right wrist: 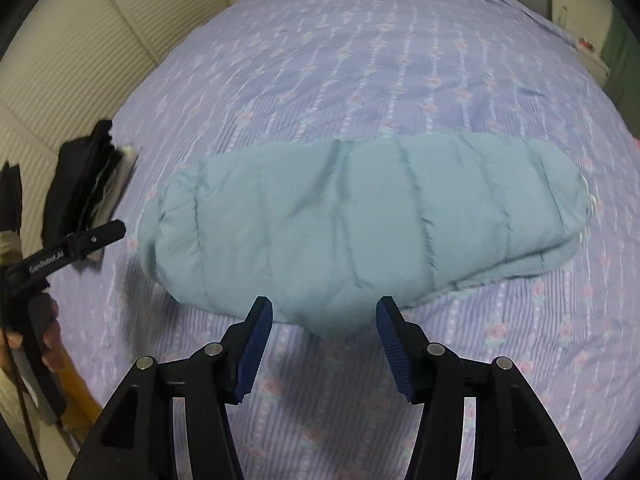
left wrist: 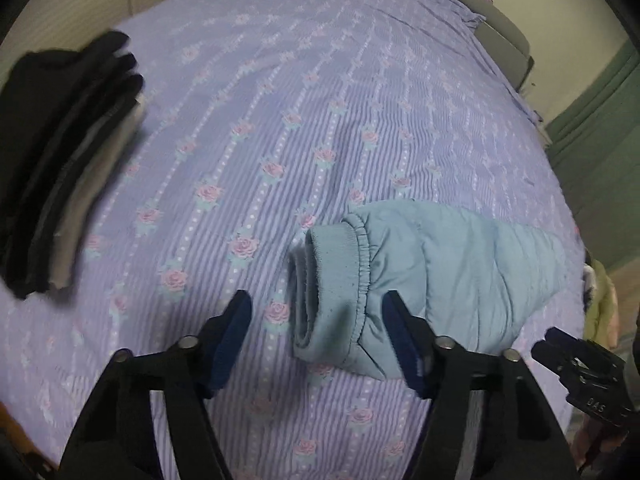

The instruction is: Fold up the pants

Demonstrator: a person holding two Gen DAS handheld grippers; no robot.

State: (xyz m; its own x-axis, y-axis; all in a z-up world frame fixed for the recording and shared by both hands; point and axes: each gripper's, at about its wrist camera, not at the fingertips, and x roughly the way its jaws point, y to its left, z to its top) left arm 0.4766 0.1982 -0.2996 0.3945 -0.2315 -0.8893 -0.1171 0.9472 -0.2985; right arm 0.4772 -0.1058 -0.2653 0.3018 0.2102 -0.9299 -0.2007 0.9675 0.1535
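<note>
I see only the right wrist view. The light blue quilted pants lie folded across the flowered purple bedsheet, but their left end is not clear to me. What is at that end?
Observer: In the left wrist view, that end of the light blue quilted pants shows two ribbed knit cuffs, one stacked on the other.
Operator: Where is the left gripper compared to them?
Observer: The left gripper is open, and the cuffs sit between its blue pads without being held.
Operator: And the dark pile at the left?
Observer: It is a stack of folded dark clothes with pale layers in it, lying apart from the pants on the flowered purple bedsheet.
</note>
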